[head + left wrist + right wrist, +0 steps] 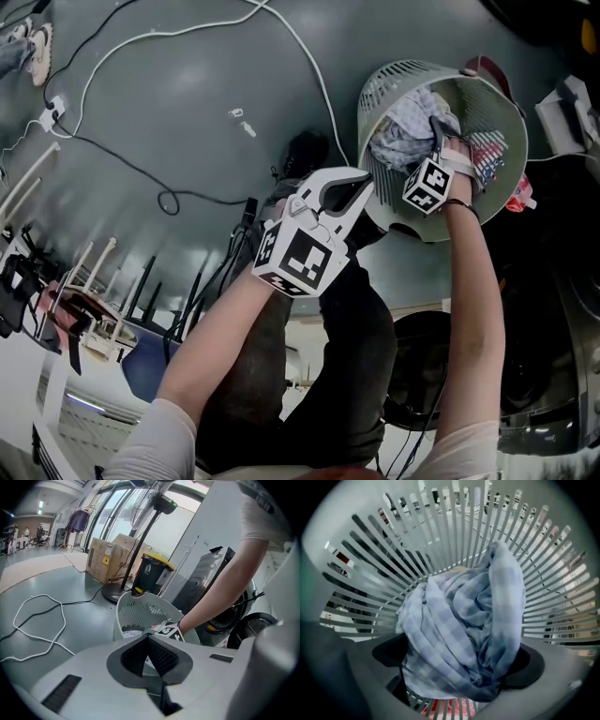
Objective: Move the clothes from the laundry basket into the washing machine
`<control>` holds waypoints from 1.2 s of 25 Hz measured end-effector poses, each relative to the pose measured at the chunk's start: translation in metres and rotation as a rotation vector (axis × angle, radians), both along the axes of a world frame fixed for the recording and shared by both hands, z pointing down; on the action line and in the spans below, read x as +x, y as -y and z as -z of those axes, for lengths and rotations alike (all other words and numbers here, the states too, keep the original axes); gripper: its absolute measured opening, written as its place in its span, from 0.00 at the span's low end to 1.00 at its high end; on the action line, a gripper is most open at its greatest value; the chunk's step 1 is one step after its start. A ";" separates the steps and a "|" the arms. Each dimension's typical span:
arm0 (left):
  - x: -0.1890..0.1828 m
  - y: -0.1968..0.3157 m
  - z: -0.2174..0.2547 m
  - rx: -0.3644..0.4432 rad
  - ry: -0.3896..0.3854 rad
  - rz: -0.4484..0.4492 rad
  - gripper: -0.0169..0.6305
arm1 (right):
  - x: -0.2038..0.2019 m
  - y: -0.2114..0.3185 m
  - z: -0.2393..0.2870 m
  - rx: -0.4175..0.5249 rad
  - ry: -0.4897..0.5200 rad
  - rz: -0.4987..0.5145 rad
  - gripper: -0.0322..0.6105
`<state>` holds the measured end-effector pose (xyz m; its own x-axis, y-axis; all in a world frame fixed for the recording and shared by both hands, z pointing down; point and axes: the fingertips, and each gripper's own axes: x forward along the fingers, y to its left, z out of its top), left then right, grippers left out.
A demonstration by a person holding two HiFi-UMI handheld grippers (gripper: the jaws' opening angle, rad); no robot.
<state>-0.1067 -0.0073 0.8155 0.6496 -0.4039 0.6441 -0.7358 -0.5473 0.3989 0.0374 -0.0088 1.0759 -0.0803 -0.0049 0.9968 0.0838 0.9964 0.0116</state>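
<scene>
The white slatted laundry basket (375, 94) stands on the grey floor, holding a crumpled blue checked cloth (403, 136) and a striped garment (487, 150). My right gripper (442, 131) points straight down into the basket. In the right gripper view its jaws stand wide and open, and the blue checked cloth (459, 620) bulges up between the dark pads (389, 651). My left gripper (361, 180) hovers beside the basket's near rim, shut and empty. The left gripper view shows its pads (161, 656) meeting at the tip, with the basket (136, 611) just beyond. The washing machine (234, 616) is dark, at the right.
A white cable (309, 56) and black cables (141, 173) trail over the floor left of the basket. A pink item (520, 195) lies against the basket's right side. Cardboard boxes (110, 557), a fan stand (112, 592) and a black bin with a yellow lid (152, 571) stand behind.
</scene>
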 end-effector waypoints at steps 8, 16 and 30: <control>-0.002 -0.004 0.002 -0.010 0.023 0.031 0.04 | -0.002 0.025 0.018 0.138 0.003 -0.104 0.37; 0.006 -0.014 0.034 -0.023 0.040 0.037 0.04 | 0.003 0.031 0.080 0.116 0.055 -0.233 0.27; 0.016 -0.020 0.119 -0.025 0.046 0.013 0.04 | 0.000 0.053 0.230 0.149 0.208 -0.480 0.26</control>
